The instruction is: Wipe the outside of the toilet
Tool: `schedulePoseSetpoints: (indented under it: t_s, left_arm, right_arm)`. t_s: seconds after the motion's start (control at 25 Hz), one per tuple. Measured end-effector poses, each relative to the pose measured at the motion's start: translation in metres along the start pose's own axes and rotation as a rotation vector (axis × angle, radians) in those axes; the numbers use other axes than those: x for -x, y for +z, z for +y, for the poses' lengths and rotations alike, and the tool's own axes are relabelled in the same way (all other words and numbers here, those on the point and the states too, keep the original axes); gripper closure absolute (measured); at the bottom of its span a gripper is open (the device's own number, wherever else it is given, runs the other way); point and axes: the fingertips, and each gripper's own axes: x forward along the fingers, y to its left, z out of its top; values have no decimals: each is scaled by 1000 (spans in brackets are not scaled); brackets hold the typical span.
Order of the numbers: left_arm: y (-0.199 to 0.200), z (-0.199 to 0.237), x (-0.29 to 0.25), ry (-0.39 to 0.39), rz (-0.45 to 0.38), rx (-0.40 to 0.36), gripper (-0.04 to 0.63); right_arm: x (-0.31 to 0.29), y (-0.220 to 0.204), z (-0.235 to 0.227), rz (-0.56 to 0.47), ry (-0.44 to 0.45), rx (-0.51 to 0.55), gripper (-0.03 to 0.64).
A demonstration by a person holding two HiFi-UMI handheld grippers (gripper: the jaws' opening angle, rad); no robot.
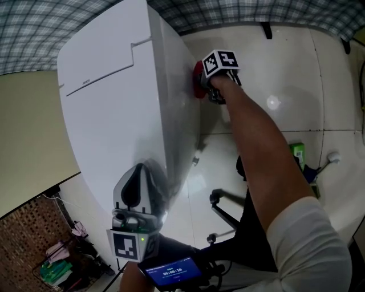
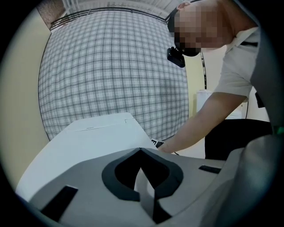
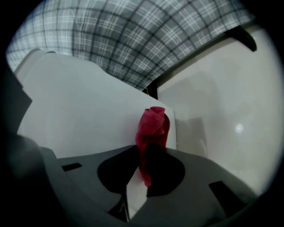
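The white toilet [image 1: 114, 97] stands with its lid down and fills the left half of the head view. My right gripper [image 1: 202, 86] is shut on a red cloth [image 1: 197, 78] and holds it against the toilet's right side, high up near the back. In the right gripper view the bunched cloth [image 3: 153, 126] sticks out past the jaws of the right gripper [image 3: 146, 155] and touches the white side wall [image 3: 88, 115]. My left gripper [image 1: 137, 174] hangs by the toilet's front end, shut and empty. The left gripper view shows the left gripper [image 2: 141, 154] with its jaws together, pointing over the lid [image 2: 97, 135].
A grey plaid curtain [image 1: 239, 14] hangs behind the toilet. Pale floor tiles [image 1: 285, 74] lie to the right, with a green item [image 1: 297, 151] and a metal hose fitting [image 1: 218, 199] on them. A woven basket [image 1: 40, 239] with coloured things sits at the lower left.
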Motion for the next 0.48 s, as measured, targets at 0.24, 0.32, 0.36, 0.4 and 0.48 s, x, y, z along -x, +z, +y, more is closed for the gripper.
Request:
schedulePoseSetpoints:
  t_s: [0.24,0.32,0.36,0.4,0.48]
  left_arm:
    - [1,2,2,-5,-15,9,588]
    - [2,2,3,-6,-21,13,588]
    - [2,2,3,-7,-27,16,588]
    - [3,2,3,-8,-34,19,588]
    - [4,3,4,-11,-44,25,588]
  right_arm:
    - [-10,-27,-11,-16,34,-133,568]
    - [-14,-43,-14,24,23,-129,568]
    - [-15,-51,-15,46,18,-126,568]
    - [-17,-60,-15,72,15,-120,568]
    - [-21,-81,-15,116,20,-118,568]
